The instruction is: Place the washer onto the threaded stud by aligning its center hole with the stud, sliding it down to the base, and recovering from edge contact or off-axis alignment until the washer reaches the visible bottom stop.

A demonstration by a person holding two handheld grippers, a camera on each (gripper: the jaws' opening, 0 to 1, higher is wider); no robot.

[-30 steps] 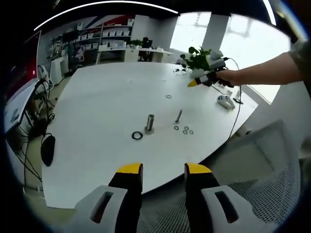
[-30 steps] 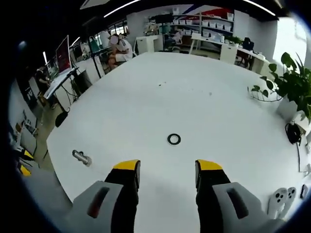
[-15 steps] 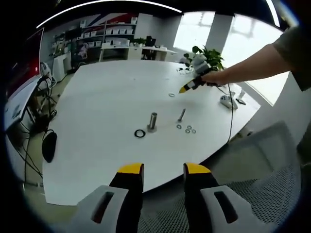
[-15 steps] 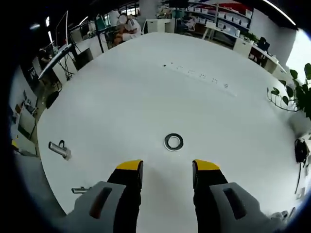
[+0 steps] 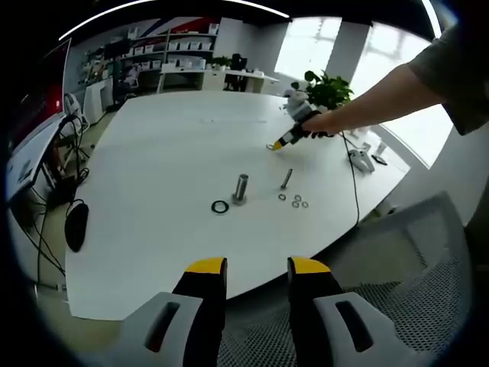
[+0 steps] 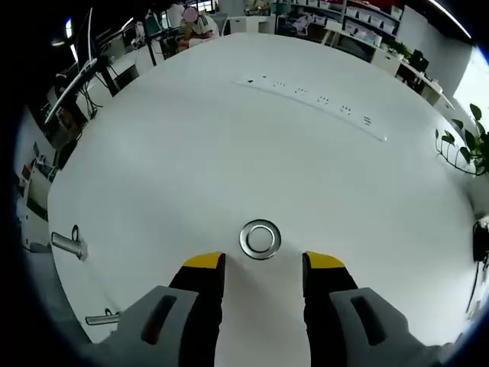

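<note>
While the right gripper point(image 6: 260, 264) hangs low over the white table point(image 6: 229, 153) with its jaws apart and nothing between them, a flat metal washer point(image 6: 260, 238) lies on the table just ahead of its yellow tips. Seen from the left gripper view, the left gripper point(image 5: 254, 267) is also spread and empty, well back from the table edge, and the right gripper point(image 5: 284, 141) reaches down to the far washer point(image 5: 272, 146). Nearer the middle of the table stands the upright stud point(image 5: 241, 189), with a dark ring point(image 5: 220, 206) just beside it, a thinner bolt point(image 5: 286, 180) near, and a few small washers point(image 5: 294, 201) lying close to that bolt.
</note>
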